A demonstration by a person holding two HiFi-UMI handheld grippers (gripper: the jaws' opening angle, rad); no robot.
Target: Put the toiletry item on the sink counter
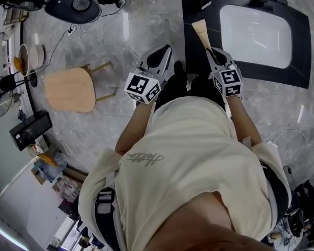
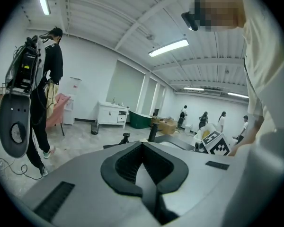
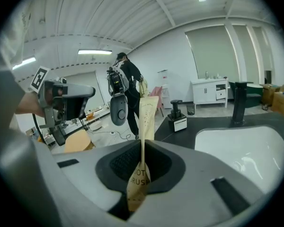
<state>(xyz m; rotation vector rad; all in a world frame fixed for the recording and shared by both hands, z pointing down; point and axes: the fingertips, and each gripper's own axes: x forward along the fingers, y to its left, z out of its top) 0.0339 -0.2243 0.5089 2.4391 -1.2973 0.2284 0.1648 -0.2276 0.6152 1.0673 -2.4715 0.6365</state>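
My right gripper (image 1: 213,55) is shut on the lower end of a long tan paper toothbrush packet (image 1: 201,33). The packet sticks out over the near left edge of the black sink counter (image 1: 193,9). In the right gripper view the packet (image 3: 146,122) stands upright between the closed jaws, with the white basin (image 3: 246,145) to its right. My left gripper (image 1: 158,56) is shut and holds nothing; it hangs over the floor left of the counter. In the left gripper view its jaws (image 2: 144,167) meet with nothing between them.
A black soap dispenser (image 3: 176,115) and a black faucet (image 3: 240,100) stand on the counter. A wooden stool (image 1: 70,89) sits on the marble floor to the left. A person with a backpack rig (image 2: 42,89) stands further off, with cables and gear beyond.
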